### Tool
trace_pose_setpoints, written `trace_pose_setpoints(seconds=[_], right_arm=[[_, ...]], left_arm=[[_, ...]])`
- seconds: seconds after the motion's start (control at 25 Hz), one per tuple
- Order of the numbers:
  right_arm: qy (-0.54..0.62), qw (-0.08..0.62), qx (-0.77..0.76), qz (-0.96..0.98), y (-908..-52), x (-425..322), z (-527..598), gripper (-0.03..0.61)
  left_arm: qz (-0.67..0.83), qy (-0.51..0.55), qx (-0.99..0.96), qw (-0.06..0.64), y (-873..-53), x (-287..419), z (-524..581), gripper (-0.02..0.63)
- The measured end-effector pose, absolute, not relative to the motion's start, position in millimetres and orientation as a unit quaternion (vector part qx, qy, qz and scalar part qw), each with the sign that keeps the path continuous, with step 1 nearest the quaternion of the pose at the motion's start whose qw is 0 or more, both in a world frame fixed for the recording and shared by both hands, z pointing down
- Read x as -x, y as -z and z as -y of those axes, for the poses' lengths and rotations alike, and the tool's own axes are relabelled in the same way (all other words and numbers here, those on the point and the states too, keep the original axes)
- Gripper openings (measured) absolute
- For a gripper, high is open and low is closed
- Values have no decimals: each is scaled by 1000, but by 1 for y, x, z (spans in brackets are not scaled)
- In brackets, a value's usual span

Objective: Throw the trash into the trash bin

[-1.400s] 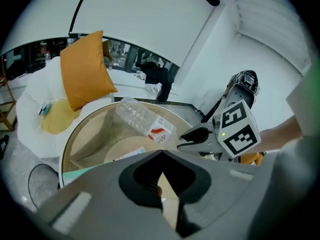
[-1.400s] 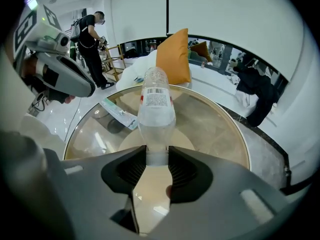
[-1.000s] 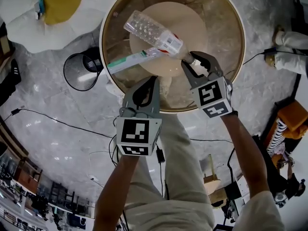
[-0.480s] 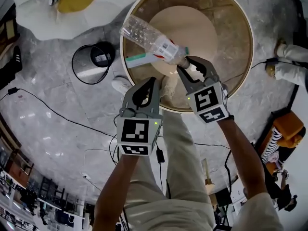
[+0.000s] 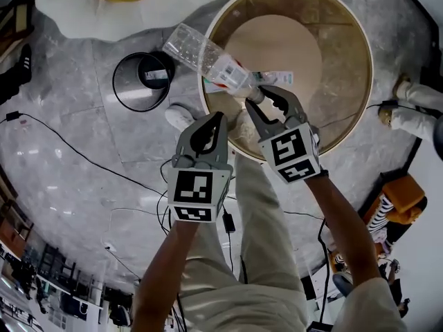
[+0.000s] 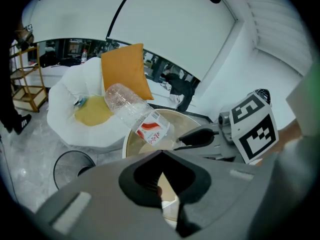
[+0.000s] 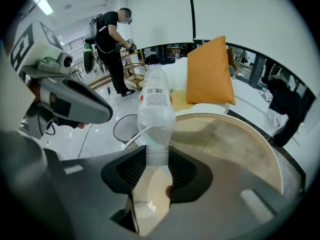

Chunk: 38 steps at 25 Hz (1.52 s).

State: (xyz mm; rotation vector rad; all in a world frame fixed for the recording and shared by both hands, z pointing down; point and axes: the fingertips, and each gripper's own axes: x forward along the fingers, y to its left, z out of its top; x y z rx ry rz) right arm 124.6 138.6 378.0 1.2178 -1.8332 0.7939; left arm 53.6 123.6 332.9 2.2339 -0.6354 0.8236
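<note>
Because the right gripper (image 5: 257, 97) pinches the bottle (image 5: 208, 55) only at its neck, the clear body sticks out toward the trash bin (image 5: 128, 88). Its base is near the bin but, I judge, not yet above the opening. The left gripper (image 5: 220, 116), closer to the bin, has its fingers pressed together on nothing; probably it only waits. A green-and-white tube (image 5: 280, 78) lies farther from the bin.

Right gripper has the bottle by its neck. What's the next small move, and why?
Probably carry the bottle leftward: the right gripper grips its neck over the round table, while the trash bin stands on the floor to its left.
</note>
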Motion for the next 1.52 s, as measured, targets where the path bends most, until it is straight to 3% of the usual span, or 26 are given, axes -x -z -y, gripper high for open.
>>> trace_pose_setpoints(seconds=[0.56, 0.76, 1.08, 1.52], right_arm=[[-358, 360, -439, 741, -386, -34, -100, 163], [-340, 388, -393, 761, -402, 20, -87, 163], [-312, 418, -343, 781, -417, 23, -86, 163], [-322, 466, -306, 765, -475, 100, -70, 164]], left_arm=[[293, -307, -827, 369, -354, 11, -95, 2], [311, -306, -814, 384, -375, 61, -86, 0], [361, -303, -794, 384, -388, 73, -90, 2], [427, -285, -756, 407, -427, 160, -74, 2]])
